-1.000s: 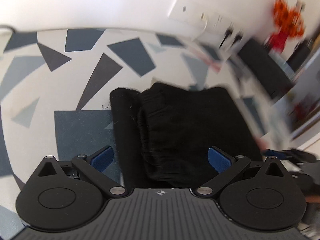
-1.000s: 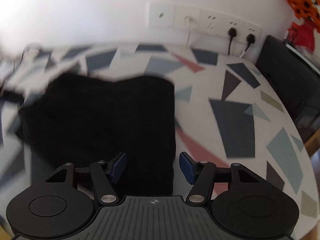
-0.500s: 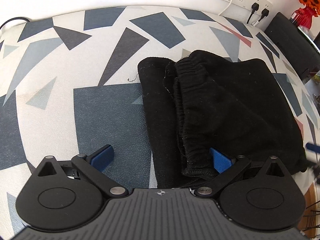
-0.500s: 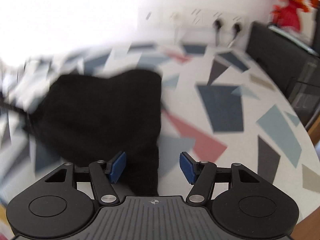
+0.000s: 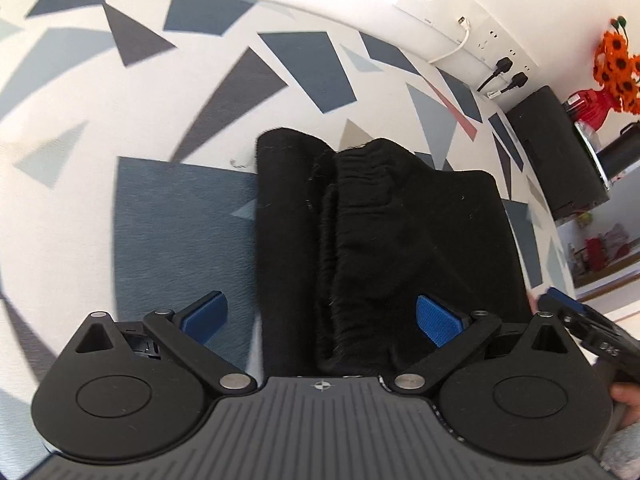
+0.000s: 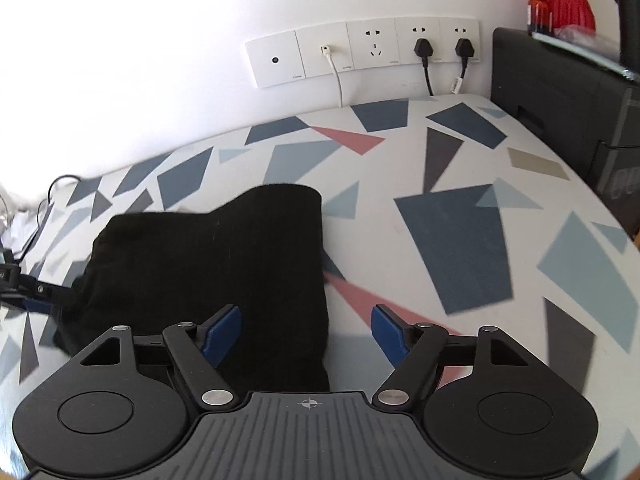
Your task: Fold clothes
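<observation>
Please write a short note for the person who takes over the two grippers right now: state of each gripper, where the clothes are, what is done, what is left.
Left gripper: jaws open, empty, at the near left end of the folded black fabric garment, by its gathered waistband.
Right gripper: jaws open, empty, astride the garment's near right edge.
The garment lies flat in layers on the white table cover with blue and grey geometric patches, nothing else on it.
Done: garment already folded into a compact rectangle.
Left: probably one more fold or tidying the edges; I cannot tell which.
</observation>
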The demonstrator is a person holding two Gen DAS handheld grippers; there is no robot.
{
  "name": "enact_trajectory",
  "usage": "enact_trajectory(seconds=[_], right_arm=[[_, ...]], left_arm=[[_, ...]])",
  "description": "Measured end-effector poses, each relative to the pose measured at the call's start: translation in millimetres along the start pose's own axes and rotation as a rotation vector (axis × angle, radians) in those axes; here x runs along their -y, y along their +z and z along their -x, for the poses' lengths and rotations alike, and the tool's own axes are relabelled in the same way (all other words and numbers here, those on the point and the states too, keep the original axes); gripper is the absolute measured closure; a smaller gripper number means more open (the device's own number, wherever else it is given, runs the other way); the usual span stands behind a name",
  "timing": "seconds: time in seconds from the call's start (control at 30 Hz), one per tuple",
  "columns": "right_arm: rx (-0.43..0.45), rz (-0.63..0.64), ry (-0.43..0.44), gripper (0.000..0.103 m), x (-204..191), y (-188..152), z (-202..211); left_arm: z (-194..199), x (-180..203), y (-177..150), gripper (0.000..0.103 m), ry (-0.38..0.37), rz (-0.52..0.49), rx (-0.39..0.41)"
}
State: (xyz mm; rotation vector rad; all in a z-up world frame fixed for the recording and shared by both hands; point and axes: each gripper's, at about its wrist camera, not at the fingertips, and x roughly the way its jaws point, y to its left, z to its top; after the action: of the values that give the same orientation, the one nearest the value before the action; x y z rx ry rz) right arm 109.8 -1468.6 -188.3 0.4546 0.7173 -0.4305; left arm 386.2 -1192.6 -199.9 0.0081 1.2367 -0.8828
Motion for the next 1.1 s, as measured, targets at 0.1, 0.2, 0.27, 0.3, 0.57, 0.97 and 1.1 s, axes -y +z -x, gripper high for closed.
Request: enact_trajectory(seconds=[0.1, 0.2, 0.27, 0.3, 0.57, 0.97, 1.1], right_arm=[[-0.018, -0.024, 0.009, 0.032, 0, 7, -17], [-0.034, -0.031, -0.001, 0.031, -4, 11, -31], [-0.047, -0.017, -0.016, 0.027, -8, 13, -39], [-0.054, -0.009, -0.024, 0.026, -10, 14, -44], [-0.121, 0.043, -0.073, 0.001, -21, 13, -70], [-0.089, 0.059, -0.097, 0.001, -25, 7, -71], [-0.109, 0.057, -0.099, 0.001, -26, 10, -72]], left_arm=[[-8, 12, 3, 0.0, 0.04, -0.051, -0.007], [-19, 32, 4, 0.0, 0.133, -0.164, -0.031], [-26, 43, 4, 0.0, 0.189, -0.222, -0.032], [-30, 48, 3, 0.0, 0.216, -0.25, -0.031], [-33, 49, -4, 0.0, 0.232, -0.269, 0.031], [-32, 49, -14, 0.0, 0.239, -0.263, 0.097], [-32, 49, -14, 0.0, 0.24, -0.264, 0.099]])
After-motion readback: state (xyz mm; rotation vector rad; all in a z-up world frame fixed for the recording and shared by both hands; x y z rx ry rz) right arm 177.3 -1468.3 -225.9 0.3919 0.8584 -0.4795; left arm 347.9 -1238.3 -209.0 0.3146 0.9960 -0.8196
